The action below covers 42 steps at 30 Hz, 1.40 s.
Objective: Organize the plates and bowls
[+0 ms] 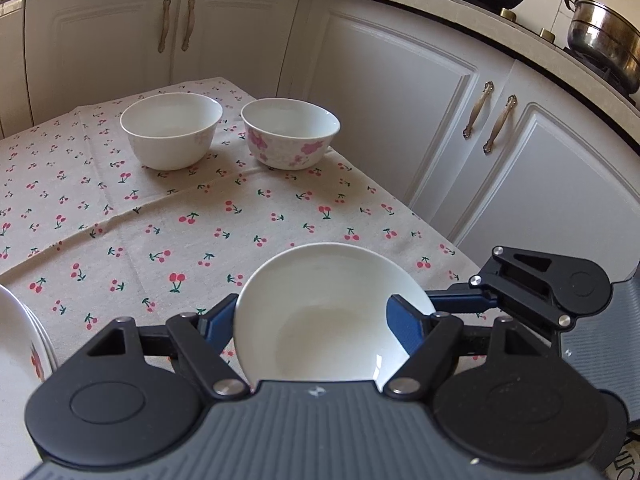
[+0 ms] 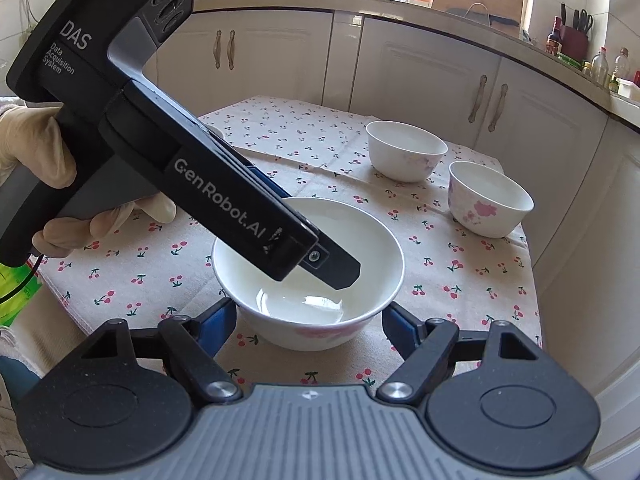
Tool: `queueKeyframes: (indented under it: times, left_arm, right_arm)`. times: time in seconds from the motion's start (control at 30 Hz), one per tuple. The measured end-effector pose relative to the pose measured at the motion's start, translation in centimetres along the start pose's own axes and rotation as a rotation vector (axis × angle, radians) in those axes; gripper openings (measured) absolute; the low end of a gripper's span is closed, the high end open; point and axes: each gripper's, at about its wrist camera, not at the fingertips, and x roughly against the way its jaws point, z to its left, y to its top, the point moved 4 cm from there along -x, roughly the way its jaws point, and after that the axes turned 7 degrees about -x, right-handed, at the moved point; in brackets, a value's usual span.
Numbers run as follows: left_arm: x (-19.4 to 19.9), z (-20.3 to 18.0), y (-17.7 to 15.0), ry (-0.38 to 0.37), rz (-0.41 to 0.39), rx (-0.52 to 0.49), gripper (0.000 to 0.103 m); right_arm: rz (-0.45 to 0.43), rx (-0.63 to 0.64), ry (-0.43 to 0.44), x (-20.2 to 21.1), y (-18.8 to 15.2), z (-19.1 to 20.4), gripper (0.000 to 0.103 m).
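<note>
My left gripper (image 1: 320, 328) pinches the near bowl's (image 1: 320, 308) rim; right gripper (image 2: 310, 326) open around it. Two bowls (image 1: 172, 130) unstacked; plates (image 1: 24, 332) piled.

On the desk (image 2: 500, 300), two bowls stand side by side near the far edge: one (image 2: 406, 150) farther back, the other (image 2: 490, 198) by the right edge. A third bowl (image 2: 308, 276) sits toward the near edge, between the right tool's (image 2: 308, 320) fingers, the left tool (image 2: 320, 258) reaching into it.

Left gripper (image 2: 340, 276): black body, white "DAS" and "GenRobot.AI" lettering, silver screw. Right gripper (image 2: 310, 322): blue pads (image 2: 214, 322), black linkages, ribbed grey housing. Hand (image 2: 36, 160) wore cream glove.
</note>
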Motion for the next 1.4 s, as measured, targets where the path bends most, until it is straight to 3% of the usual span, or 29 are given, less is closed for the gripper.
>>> queueKeyframes:
  times: [0.5, 0.6, 0.63, 0.7, 0.9, 1.13, 1.4]
  left_arm:
    - [-0.1, 0.2, 0.0, -0.006, -0.015, 0.024, 0.079]
    - [-0.1, 0.2, 0.1, -0.020, -0.020, 0.032, 0.087]
    - [-0.1, 0.1, 0.1, -0.017, -0.026, 0.036, 0.092]
    - [0.0, 0.0, 0.2, 0.002, -0.033, 0.029, 0.094]
    - [0.9, 0.2, 0.4, 0.037, -0.054, 0.021, 0.097]
    - [2.6, 0.2, 1.6, 0.084, -0.050, -0.086, 0.100]
    - [3.5, 0.9, 4.1, 0.075, 0.001, -0.161, 0.100]
  right_arm:
    - [0.005, -0.019, 0.005, -0.3, 0.0, -0.3, 0.083]
    - [0.006, -0.021, 0.007, -0.4, -0.1, -0.4, 0.084]
    - [0.007, -0.019, 0.008, -0.4, -0.1, -0.4, 0.086]
    - [-0.010, -0.016, 0.005, -0.2, 0.0, -0.4, 0.102]
    - [-0.031, -0.002, 0.011, 0.5, 0.2, -0.1, 0.103]
    - [-0.055, 0.000, -0.004, 1.8, 0.5, -0.6, 0.103]
    - [-0.110, -0.064, -0.067, 3.4, 1.6, -4.0, 0.103]
